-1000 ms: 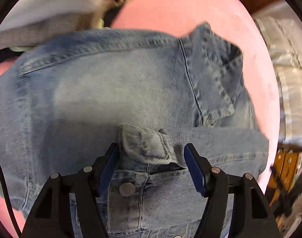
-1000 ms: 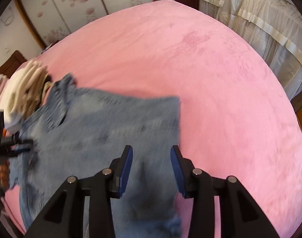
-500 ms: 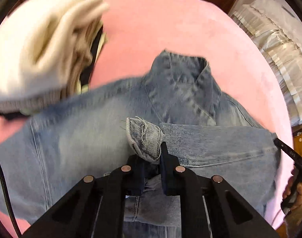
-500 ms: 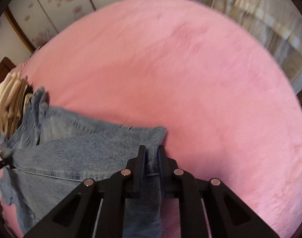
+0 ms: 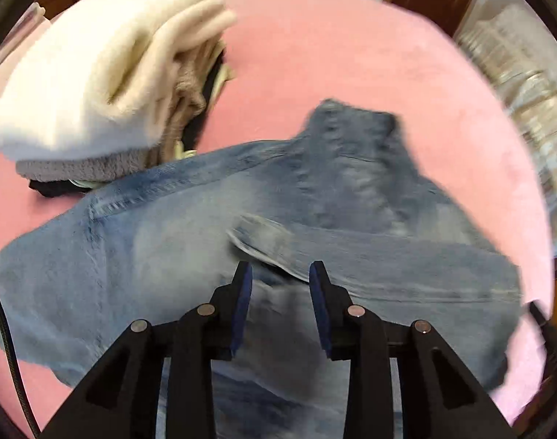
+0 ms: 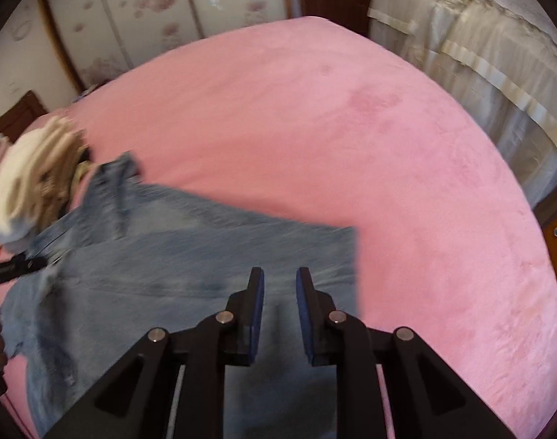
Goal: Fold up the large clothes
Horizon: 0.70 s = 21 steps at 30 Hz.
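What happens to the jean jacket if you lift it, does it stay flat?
Probably not. The denim jacket already lies in soft folds on the pink bed, so it would likely droop. Its thick seams suggest it's fairly heavy, and one pinch from the left tongs may let the rest sag.

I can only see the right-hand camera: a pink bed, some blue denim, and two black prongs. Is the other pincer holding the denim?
Observer: No. The left gripper is open, with its jaws apart just above the denim jacket, gripping nothing.
Visitor: What is the pale blur at my left edge?
Observer: It is a stack of folded clothes. A fluffy white one is on top, a grey fleecy one is beneath it, and something dark is at the bottom.
Visitor: Is the denim folded at all?
Observer: Partly. A sleeve lies across the body, and its cuff ends just ahead of the left gripper.
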{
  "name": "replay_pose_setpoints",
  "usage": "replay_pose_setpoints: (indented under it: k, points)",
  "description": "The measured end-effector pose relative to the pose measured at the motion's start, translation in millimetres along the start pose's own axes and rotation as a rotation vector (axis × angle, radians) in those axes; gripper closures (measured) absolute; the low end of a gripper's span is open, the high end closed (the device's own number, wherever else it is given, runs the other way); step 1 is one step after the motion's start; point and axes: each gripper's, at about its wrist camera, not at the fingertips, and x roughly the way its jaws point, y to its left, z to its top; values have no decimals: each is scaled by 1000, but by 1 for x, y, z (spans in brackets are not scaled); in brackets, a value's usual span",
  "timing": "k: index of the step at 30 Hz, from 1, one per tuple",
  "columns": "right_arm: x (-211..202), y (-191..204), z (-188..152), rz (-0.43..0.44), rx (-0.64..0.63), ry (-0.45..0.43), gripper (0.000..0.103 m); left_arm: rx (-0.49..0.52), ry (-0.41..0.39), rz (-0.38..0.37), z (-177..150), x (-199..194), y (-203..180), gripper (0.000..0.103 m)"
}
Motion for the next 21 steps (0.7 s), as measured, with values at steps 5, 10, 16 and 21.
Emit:
replay_pose_setpoints:
  k: [5,10,16,21]
  points:
    - [18,65,-46,86,-103,85,85,27,85,4,-44,24,-25,72]
    - [29,58,-82,1,-162,118,91,43,120,67,-75,47,-32,72]
    - [15,-26,-99,-125,-106,120,103,63,125,70,-81,53,-39,70]
    - [15,-28,-96,-153,-118,128,103,92,124,109,-87,57,-54,55]
